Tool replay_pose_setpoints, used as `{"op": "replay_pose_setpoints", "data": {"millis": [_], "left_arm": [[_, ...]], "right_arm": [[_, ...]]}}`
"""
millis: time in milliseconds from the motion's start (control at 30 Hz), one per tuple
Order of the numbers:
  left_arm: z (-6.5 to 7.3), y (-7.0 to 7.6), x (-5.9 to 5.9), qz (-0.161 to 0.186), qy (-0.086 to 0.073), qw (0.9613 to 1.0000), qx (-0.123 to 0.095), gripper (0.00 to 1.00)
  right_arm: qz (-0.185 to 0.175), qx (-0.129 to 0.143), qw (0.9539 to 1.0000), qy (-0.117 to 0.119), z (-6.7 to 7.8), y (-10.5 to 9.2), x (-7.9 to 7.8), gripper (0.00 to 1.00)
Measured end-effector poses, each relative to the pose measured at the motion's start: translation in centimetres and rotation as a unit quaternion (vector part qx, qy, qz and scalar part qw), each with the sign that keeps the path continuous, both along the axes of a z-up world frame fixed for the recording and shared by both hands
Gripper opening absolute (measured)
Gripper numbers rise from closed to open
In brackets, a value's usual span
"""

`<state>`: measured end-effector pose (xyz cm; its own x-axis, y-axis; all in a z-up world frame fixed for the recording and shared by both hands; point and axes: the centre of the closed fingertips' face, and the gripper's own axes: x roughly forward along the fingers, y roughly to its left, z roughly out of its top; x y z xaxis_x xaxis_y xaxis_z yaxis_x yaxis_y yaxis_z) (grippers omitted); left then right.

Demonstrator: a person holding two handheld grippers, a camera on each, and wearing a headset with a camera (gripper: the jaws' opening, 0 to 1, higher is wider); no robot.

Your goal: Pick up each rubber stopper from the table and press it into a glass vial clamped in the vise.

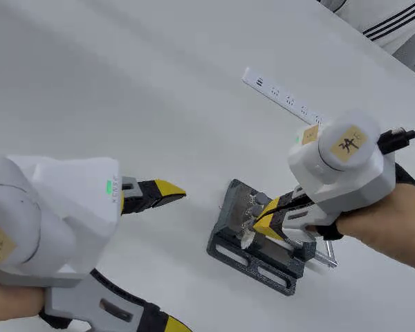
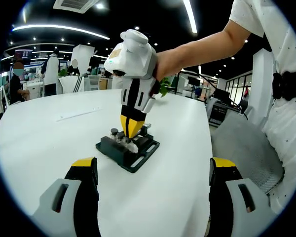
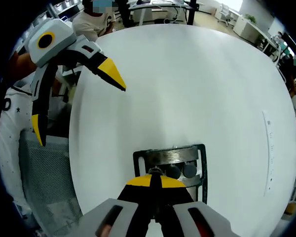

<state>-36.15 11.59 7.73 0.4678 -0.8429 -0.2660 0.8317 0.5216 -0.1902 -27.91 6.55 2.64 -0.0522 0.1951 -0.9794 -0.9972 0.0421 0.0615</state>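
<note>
The right hand-held gripper [image 1: 263, 225] is pinched shut, tips pointing down into the vise [image 1: 225, 242], right over a glass vial [image 2: 131, 144]. Can't tell if a stopper's between the tips. Two dark rubber stoppers [image 3: 173, 172] sit in vials just beyond them. The left hand-held gripper [image 2: 153, 163] hangs wide open, empty, well apart from the vise above the worktop [image 1: 124, 83]. Stoppers look light and squishy, so I'd pinch the sides. Glass is fragile: press straight and gently.
</note>
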Motion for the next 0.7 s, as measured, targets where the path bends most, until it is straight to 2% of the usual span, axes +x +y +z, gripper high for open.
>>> {"op": "replay_pose_setpoints", "data": {"millis": [700], "left_arm": [[0.02,-0.02,0.19,0.002,-0.001,1.0000,-0.004,0.93]], "right_arm": [[0.002,-0.007,1.0000,0.007,-0.08,0.06,0.16,0.00]]}}
